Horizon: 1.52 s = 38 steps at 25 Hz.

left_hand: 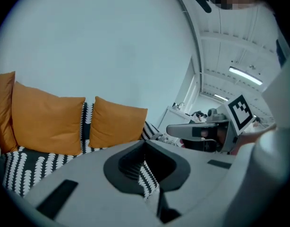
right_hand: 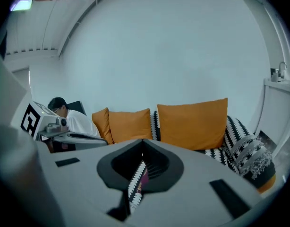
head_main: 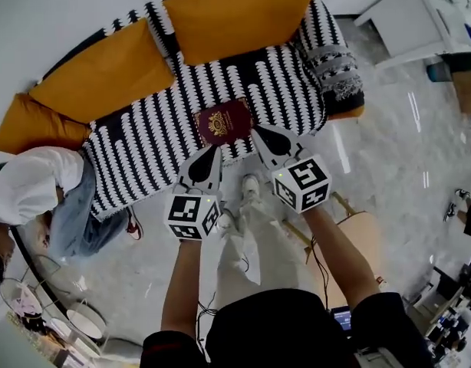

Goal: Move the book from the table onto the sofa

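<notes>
The thin maroon book with a gold crest hangs over the black-and-white patterned sofa, front edge, dead ahead of both tips. The left gripper and the right gripper are each pinched tight on a near corner.

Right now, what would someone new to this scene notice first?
The maroon book lying on the black-and-white patterned sofa, near the seat's front edge. Orange cushions line the backrest behind it. The left gripper and right gripper hang shut just short of the book, and a person sits at the sofa's end, left in the head view.
</notes>
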Motion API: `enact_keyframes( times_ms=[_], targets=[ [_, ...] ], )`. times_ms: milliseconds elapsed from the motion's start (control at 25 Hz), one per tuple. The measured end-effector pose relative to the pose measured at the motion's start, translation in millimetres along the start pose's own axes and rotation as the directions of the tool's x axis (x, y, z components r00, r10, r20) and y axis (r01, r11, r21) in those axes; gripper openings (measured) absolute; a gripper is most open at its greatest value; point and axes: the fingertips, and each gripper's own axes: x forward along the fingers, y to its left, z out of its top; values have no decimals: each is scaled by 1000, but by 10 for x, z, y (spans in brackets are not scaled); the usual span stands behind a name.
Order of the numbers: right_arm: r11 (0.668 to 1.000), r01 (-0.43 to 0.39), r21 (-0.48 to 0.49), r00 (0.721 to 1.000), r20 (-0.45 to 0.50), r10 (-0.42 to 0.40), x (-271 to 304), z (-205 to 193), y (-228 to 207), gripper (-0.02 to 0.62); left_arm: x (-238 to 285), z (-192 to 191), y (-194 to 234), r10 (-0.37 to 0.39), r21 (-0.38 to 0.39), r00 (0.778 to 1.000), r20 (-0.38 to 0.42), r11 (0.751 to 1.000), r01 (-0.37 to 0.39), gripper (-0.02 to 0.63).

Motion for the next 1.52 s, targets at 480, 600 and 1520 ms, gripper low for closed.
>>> enact_keyframes(
  times_ms=[480,600,1520],
  targets=[
    [997,-8,-71,993,117,16,-670,662,695,17,-748,675,-453,-59,95,994,93,994,50,17],
    [998,-2,-70,990,141,12,-873,760,860,17,-973,766,-584,-74,109,991,109,992,62,17],
    [992,59,-108,963,269,-28,-1948,1130,1915,17,-2124,1126,-1313,-233,189,960,152,961,204,17]
  ],
)
